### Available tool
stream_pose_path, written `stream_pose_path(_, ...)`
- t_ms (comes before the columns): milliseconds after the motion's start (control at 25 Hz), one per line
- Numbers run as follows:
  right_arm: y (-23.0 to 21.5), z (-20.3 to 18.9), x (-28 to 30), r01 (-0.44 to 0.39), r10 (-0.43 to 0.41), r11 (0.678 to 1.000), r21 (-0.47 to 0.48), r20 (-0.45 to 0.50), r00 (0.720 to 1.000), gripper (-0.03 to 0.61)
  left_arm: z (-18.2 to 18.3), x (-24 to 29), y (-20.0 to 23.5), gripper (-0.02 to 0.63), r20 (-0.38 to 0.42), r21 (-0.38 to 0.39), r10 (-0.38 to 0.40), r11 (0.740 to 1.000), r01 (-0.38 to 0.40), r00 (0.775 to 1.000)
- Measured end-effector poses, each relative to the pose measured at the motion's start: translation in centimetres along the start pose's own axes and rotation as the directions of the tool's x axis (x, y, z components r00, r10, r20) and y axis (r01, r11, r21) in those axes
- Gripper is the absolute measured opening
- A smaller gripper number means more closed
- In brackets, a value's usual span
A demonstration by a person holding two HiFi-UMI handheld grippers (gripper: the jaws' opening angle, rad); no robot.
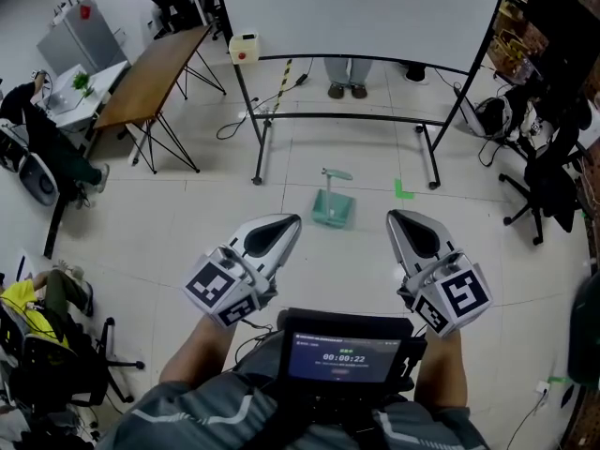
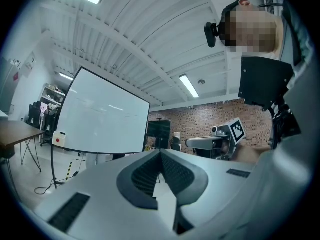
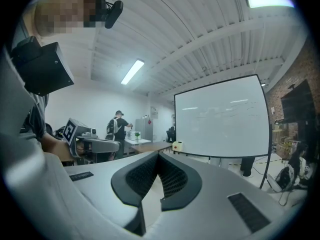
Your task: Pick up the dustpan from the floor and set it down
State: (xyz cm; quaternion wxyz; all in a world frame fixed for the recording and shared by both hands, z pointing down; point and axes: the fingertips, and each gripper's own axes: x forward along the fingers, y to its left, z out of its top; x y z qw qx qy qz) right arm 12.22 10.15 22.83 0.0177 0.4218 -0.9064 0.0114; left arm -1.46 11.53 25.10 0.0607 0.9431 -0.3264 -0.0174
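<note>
A teal dustpan (image 1: pixel 334 210) lies on the pale floor ahead of me, its handle (image 1: pixel 336 173) pointing away toward the screen stand. My left gripper (image 1: pixel 292 219) is held level at waist height, near and left of the dustpan, jaws together and empty. On the other side my right gripper (image 1: pixel 394 216) hovers likewise, shut on nothing. In the left gripper view the left gripper (image 2: pixel 160 153) has its pads meeting at the tip. The right gripper (image 3: pixel 159 155) looks the same in its own view. Neither gripper view shows the dustpan.
A large white screen (image 1: pixel 356 7) on a black tube stand (image 1: pixel 347 117) crosses the floor beyond the dustpan, with a person's feet (image 1: pixel 347 90) behind it. A wooden table (image 1: pixel 155 73) stands far left, an office chair (image 1: pixel 548 190) right. Green tape (image 1: pixel 403 191) marks the floor.
</note>
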Motion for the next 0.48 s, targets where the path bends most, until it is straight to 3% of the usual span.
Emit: stream_pose_path(480, 1.2, 0.2, 1.4, 0.026, -0.026, 1.000, 0.015, -0.001, 1.000, 0.017, 0.7, -1.5, 2.2, 0.026, 0.009, -0.002, -0.004, 1.000, 0.004, 1.000)
